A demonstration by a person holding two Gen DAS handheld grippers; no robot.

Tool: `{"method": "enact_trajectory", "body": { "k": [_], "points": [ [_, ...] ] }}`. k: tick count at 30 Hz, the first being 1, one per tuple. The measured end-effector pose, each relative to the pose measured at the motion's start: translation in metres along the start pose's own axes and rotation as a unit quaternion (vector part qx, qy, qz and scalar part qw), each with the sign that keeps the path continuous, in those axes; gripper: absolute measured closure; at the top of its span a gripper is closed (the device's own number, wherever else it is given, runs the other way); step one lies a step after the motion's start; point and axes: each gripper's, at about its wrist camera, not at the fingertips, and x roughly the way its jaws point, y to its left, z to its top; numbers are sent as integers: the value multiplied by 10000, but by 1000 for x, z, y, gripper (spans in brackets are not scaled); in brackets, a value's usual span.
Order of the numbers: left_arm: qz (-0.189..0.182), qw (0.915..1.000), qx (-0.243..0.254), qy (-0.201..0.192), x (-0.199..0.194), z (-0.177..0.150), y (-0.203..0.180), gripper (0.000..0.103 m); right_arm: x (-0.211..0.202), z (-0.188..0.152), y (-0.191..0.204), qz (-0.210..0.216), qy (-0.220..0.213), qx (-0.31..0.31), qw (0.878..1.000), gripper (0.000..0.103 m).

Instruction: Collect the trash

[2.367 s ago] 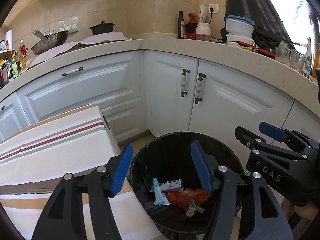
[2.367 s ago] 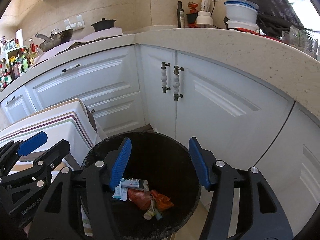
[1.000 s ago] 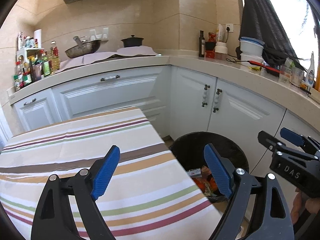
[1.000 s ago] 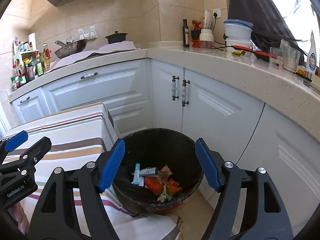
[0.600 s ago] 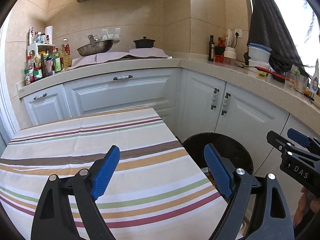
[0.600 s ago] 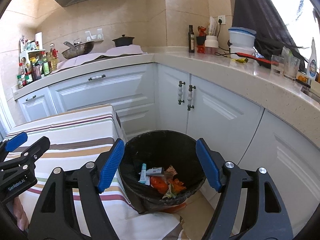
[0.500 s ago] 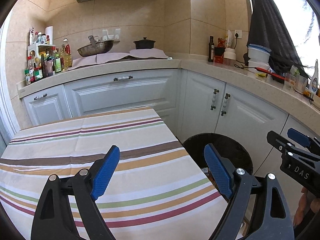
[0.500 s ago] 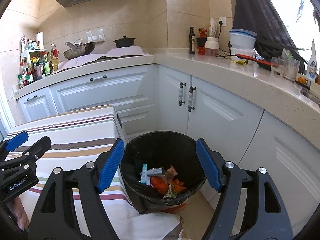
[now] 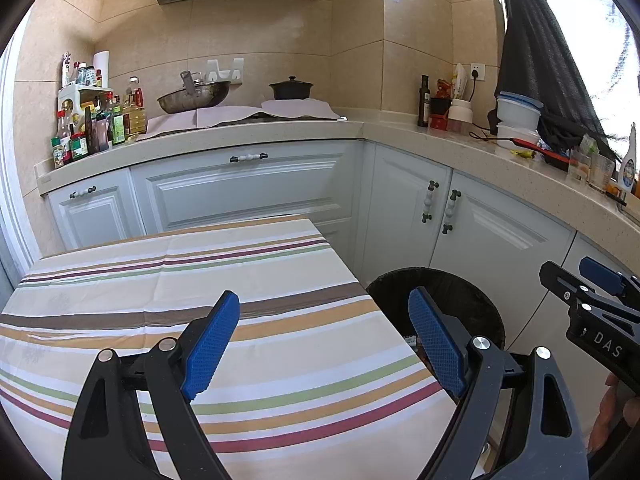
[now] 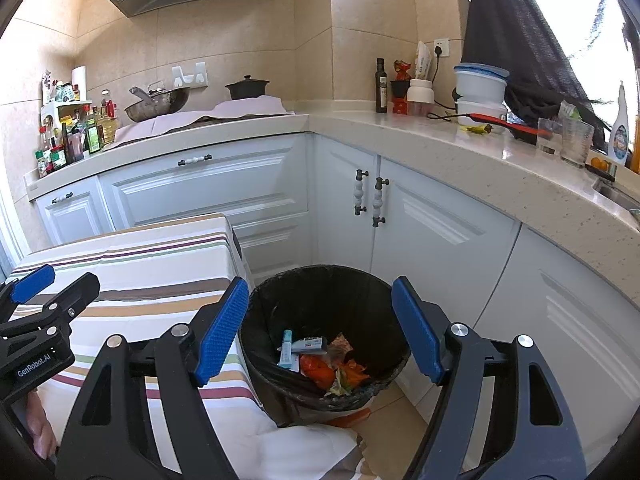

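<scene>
A black-lined trash bin (image 10: 360, 292) stands on the floor beside the table, holding a small tube (image 10: 286, 348), a white packet (image 10: 308, 345) and orange scraps (image 10: 320, 372). My right gripper (image 10: 320, 332) is open and empty, above and in front of the bin. My left gripper (image 9: 324, 340) is open and empty over the striped tablecloth (image 9: 160, 280), with the bin (image 9: 472, 300) to its right. The right gripper's tip shows in the left wrist view (image 9: 600, 280), and the left gripper's tip in the right wrist view (image 10: 32, 278).
White cabinets (image 9: 248, 188) run along the back and right under a beige counter (image 10: 460, 148). On the counter are a wok (image 9: 192, 98), a black pot (image 9: 290, 90), bottles (image 9: 88, 128), containers (image 10: 478, 84) and glasses (image 10: 576, 140).
Both grippers have drawn back and up from the bin. The left one has swung left, so the striped table now fills its view. Both stayed open and empty.
</scene>
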Motion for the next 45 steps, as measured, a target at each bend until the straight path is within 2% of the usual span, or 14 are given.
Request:
{"method": "enact_trajectory", "body": {
  "k": [45],
  "points": [
    [5,10000,-39,33,1,0,4,19,-1,1,-2,-6,8,-8,10000,31]
  ]
}}
